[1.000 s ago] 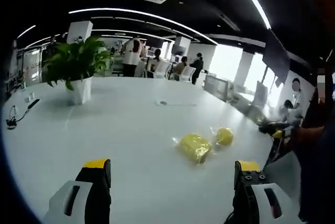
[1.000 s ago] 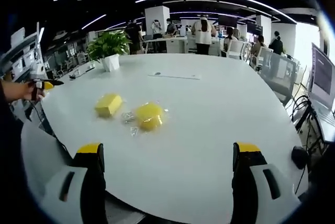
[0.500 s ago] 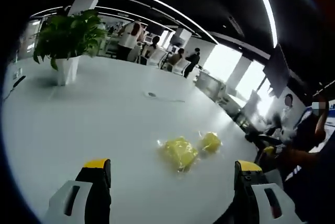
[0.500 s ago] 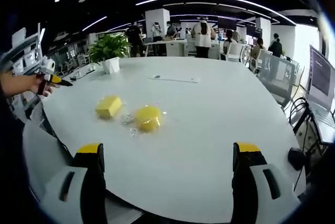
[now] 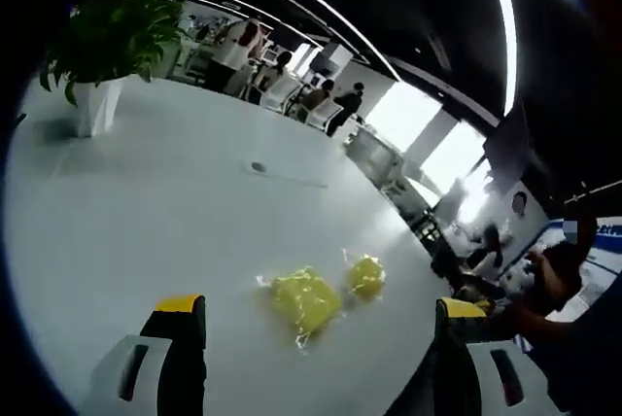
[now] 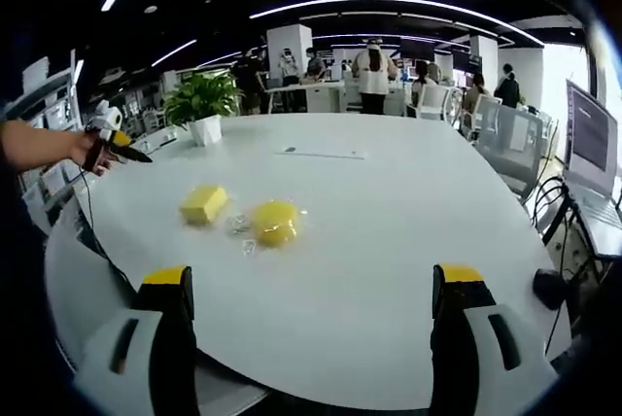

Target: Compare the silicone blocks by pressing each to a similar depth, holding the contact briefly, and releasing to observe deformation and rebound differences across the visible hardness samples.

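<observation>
- Silicone blocks: in left gripper view I'm seeing the wrapped yellow block (image 5: 303, 301) and the smaller yellow block (image 5: 366, 276) lying just beside each other on the white table (image 5: 136, 202). Left gripper (image 5: 321, 324) is hovering short of them, jaws spread, gripping nothing.
- Right gripper view: square block (image 6: 203, 203) and rounded wrapped block (image 6: 275, 222) are sitting side by side mid-table, potted plant (image 6: 201, 103) beyond. Right gripper (image 6: 316, 290) is hanging well apart from them, jaws wide, empty.

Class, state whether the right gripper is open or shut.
Open: in the right gripper view, the right gripper has its jaws wide apart with bare white table between them.

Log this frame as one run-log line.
phase: approach | left gripper: open, above table | right gripper: open | silicone blocks: two, yellow, untouched
</observation>
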Motion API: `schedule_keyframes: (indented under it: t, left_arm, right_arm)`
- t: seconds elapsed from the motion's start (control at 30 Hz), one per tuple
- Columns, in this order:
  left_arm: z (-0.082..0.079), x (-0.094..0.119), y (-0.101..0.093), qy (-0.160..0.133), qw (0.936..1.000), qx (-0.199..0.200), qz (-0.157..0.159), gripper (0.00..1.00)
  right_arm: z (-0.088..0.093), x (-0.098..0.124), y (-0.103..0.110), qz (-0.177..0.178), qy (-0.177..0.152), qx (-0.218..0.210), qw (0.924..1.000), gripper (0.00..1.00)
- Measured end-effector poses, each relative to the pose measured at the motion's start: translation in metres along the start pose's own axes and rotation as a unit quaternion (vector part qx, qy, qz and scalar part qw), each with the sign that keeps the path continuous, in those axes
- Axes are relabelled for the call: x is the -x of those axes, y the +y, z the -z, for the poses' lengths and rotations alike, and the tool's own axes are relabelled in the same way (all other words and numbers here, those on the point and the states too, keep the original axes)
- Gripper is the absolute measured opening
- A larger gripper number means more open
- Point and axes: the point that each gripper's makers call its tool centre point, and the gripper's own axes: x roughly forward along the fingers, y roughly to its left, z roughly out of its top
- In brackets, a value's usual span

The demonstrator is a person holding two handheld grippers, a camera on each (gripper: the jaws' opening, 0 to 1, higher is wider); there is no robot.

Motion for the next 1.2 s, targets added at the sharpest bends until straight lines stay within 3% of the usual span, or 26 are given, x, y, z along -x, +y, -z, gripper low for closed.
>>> schedule_keyframes:
  t: [0.2,0.37,0.6,0.77,0.93,1.07,1.2]
  left_arm:
    - [-0.016,-0.017,-0.008,-0.005,0.9998,0.002,0.020,1.00]
    - [-0.024,-0.029,-0.009,-0.002,0.9986,0.037,0.036,1.00]
    - [-0.017,-0.045,0.002,0.014,0.9946,0.094,0.042,1.00]
    - [-0.012,-0.055,0.008,0.020,0.9941,0.100,0.035,1.00]
    - [0.003,-0.066,0.022,0.038,0.9911,0.125,0.023,0.99]
    - [0.006,-0.071,0.028,0.027,0.9925,0.118,0.017,0.92]
    - [0.011,-0.075,0.030,0.023,0.9888,0.145,0.027,0.90]
  right_arm:
    - [0.002,0.003,0.004,-0.003,0.002,0.006,1.0000,0.97]
    - [0.001,0.007,0.001,0.002,-0.001,0.002,1.0000,0.97]
    - [0.004,0.008,-0.001,0.005,0.000,-0.003,1.0000,0.97]
    - [0.007,0.004,0.004,-0.001,0.003,-0.002,1.0000,0.97]
    - [0.010,0.003,0.007,-0.004,0.009,0.006,0.9999,0.97]
    - [0.014,0.002,0.008,-0.008,0.015,0.006,0.9998,0.97]
    - [0.016,0.002,0.012,-0.014,0.021,0.007,0.9997,0.97]
